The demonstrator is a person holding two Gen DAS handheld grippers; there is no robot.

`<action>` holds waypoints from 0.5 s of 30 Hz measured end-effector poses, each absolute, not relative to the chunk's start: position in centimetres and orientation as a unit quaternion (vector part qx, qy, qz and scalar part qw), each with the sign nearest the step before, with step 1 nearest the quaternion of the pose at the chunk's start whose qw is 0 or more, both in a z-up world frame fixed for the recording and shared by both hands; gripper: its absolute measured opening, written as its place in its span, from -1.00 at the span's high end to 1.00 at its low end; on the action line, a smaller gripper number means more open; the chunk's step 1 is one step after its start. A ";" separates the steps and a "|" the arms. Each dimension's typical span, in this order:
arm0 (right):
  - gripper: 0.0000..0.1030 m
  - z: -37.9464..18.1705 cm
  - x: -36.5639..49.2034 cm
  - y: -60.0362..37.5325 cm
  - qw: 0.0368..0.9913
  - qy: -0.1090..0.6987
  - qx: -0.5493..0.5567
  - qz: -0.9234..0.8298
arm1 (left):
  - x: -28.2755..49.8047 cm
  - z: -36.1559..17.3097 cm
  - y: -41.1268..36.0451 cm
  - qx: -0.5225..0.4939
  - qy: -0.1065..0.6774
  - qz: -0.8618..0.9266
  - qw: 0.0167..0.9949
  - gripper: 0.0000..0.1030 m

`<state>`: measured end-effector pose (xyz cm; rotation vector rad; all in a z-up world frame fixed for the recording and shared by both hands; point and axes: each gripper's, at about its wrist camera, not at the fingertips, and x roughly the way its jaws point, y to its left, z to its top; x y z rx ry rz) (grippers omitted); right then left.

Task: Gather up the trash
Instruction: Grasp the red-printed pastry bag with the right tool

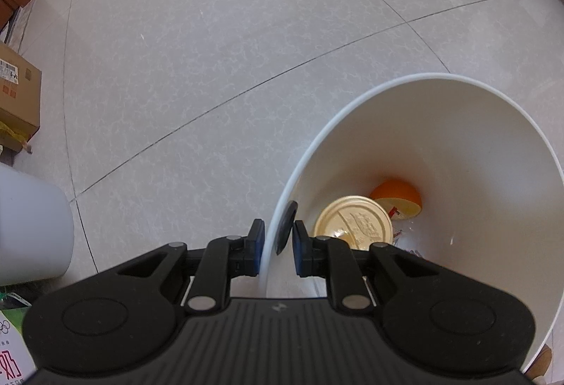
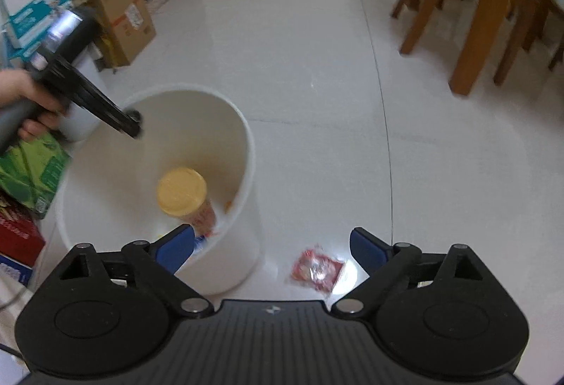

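Left gripper (image 1: 278, 244) clamped on the bin (image 1: 493, 145) rim; right gripper (image 2: 271, 244) hung wide open over a wrapper (image 2: 317, 270).

The left fingers (image 1: 255, 244) pinched the white bin's wall, one outside and one inside. Ahead of them and to the right, at the bin's bottom, lay a gold-lidded cup (image 1: 354, 221) and an orange peel (image 1: 396, 198). The right gripper held nothing; the red wrapper lay on the floor (image 2: 317, 103) between its spread fingers, just right of the bin.

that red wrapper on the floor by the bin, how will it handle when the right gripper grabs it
The red wrapper looks like thin, crinkled, glossy film, so probably floppy and very light. Lying flat on the shiny floor tile, it may slide rather than lift.
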<state>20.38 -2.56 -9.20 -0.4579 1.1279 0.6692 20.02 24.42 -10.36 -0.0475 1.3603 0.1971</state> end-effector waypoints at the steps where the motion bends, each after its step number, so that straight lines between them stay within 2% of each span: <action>1: -0.89 -10.8 20.5 -3.3 0.767 0.527 -0.210 0.300 | 20.0 -10.4 24.4 -0.023 0.628 0.091 0.773 0.71; 5: -0.89 -16.1 20.9 -4.7 0.757 0.551 -0.219 0.277 | 20.0 -10.4 24.7 -0.030 0.628 0.091 0.772 0.71; 15: -0.89 -26.9 22.9 -6.6 0.772 0.586 -0.140 0.200 | 20.2 -10.5 25.1 -0.035 0.630 0.091 0.771 0.71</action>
